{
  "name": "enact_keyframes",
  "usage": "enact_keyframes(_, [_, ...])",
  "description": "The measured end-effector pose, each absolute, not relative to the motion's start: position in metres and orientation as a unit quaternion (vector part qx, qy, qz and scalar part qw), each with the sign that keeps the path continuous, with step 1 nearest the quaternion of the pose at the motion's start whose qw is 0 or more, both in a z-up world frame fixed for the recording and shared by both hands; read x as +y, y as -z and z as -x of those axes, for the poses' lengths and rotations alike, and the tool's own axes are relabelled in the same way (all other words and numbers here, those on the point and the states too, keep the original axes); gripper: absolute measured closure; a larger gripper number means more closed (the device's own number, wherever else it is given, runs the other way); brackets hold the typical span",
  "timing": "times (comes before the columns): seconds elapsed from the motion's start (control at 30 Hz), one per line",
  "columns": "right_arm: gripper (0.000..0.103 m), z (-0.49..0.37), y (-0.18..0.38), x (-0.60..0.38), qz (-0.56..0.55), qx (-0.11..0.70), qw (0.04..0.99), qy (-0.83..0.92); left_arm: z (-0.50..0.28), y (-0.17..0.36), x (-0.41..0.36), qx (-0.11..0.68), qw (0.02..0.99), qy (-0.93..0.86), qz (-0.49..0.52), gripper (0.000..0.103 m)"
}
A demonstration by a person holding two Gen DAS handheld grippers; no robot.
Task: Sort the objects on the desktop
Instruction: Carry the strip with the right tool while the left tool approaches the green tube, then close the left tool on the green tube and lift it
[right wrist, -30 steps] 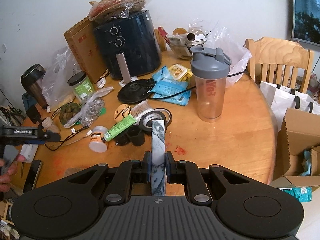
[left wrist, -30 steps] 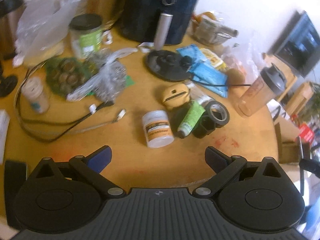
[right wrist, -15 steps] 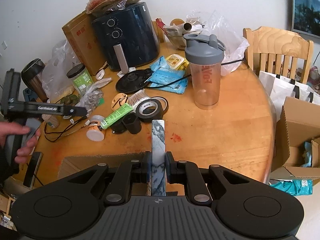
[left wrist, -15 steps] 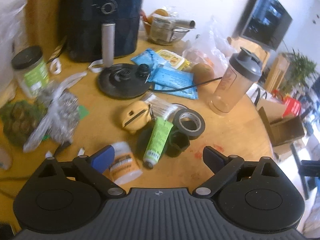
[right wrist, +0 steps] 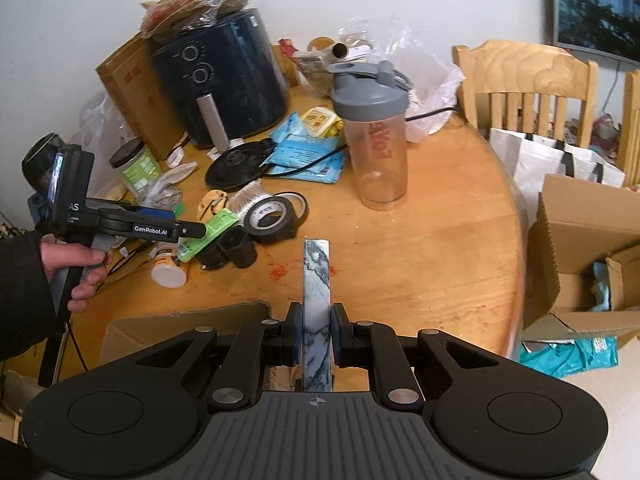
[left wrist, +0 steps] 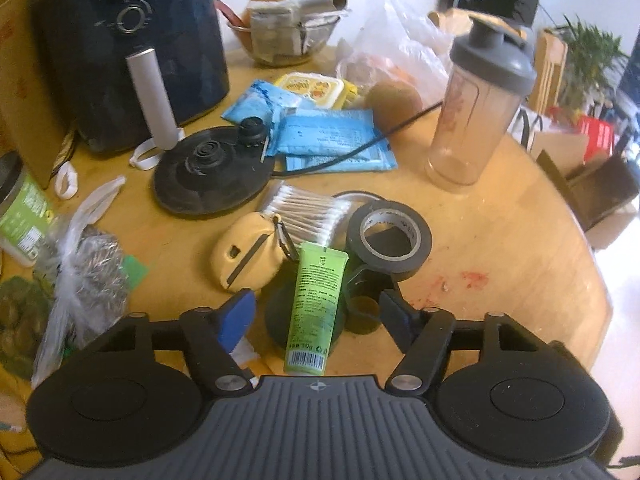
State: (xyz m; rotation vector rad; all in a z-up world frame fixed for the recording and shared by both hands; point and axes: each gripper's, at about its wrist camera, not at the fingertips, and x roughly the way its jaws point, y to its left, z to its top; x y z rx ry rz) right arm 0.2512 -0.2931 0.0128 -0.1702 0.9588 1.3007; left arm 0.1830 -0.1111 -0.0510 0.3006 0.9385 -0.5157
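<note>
The round wooden counter point(right wrist: 440, 240) fills both views, crowded toward its far side. Largest on it is the dark air fryer point(left wrist: 132, 40) at the back, a cardboard box point(right wrist: 132, 92) leaning beside it. A clear shaker bottle point(left wrist: 476, 116) with a grey lid stands upright toward the right, apart from the clutter. In front of the fryer lies a black kettle base point(left wrist: 212, 172), with blue packets point(left wrist: 328, 136) just right of it and a black cord across them. Nearer, a roll of black tape point(left wrist: 390, 242) lies flat, touching a bundle of cotton swabs point(left wrist: 304, 212) and close to a small yellow case point(left wrist: 244, 252). The green tube point(left wrist: 316, 304) lies across black cup-like pieces point(left wrist: 360, 308), cap end nearest the camera. The left tongs point(left wrist: 316, 312) stand half open, having just been closing, with the green tube between the fingers point(left wrist: 236, 316); the pads do not yet press on it. In the right wrist view a hand point(right wrist: 76, 268) in a dark sleeve holds that gripper low over the tube. The right tongs point(right wrist: 316, 340) are clamped narrowly on a marbled grey-white bar point(right wrist: 317, 300), which sticks forward over the near counter edge, above a brown cardboard flap point(right wrist: 180, 332).
</note>
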Motion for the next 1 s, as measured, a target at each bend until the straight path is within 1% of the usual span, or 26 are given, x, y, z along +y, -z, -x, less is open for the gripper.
enact_keyframes(0.07, [0.086, -0.253, -0.011, -0.296, 0.073, 0.431, 0.691, -0.575, -0.185, 0.055, -0.114, 0.446, 0.846, 0.246, -0.154, 0.045])
enact_keyframes(0.2, [0.086, -0.256, -0.010, -0.299, 0.069, 0.434, 0.696, -0.568, -0.188, 0.062, -0.116, 0.450, 0.843, 0.246, -0.165, 0.052])
enact_keyframes(0.27, [0.086, -0.257, -0.009, -0.300, 0.068, 0.435, 0.697, -0.566, -0.190, 0.064, -0.116, 0.453, 0.841, 0.246, -0.164, 0.058])
enact_keyframes(0.3, [0.086, -0.257, -0.009, -0.300, 0.067, 0.435, 0.697, -0.566, -0.191, 0.065, -0.116, 0.455, 0.839, 0.248, -0.164, 0.059])
enact_keyframes(0.33, [0.086, -0.257, -0.009, -0.301, 0.067, 0.436, 0.697, -0.565, -0.192, 0.066, -0.116, 0.456, 0.838, 0.250, -0.165, 0.061])
enact_keyframes(0.37, [0.086, -0.257, -0.009, -0.301, 0.066, 0.436, 0.697, -0.565, -0.193, 0.068, -0.117, 0.457, 0.837, 0.250, -0.166, 0.067])
enact_keyframes(0.4, [0.086, -0.257, -0.008, -0.301, 0.066, 0.436, 0.697, -0.565, -0.193, 0.069, -0.117, 0.459, 0.835, 0.251, -0.169, 0.070])
enact_keyframes(0.47, [0.086, -0.258, -0.007, -0.301, 0.064, 0.437, 0.698, -0.564, -0.193, 0.073, -0.119, 0.463, 0.832, 0.248, -0.179, 0.074])
enact_keyframes(0.7, [0.086, -0.257, -0.007, -0.300, 0.061, 0.436, 0.696, -0.567, -0.191, 0.077, -0.119, 0.465, 0.828, 0.251, -0.188, 0.075])
enact_keyframes(1.0, [0.086, -0.256, -0.006, -0.298, 0.060, 0.437, 0.692, -0.572, -0.193, 0.075, -0.117, 0.469, 0.830, 0.244, -0.176, 0.076])
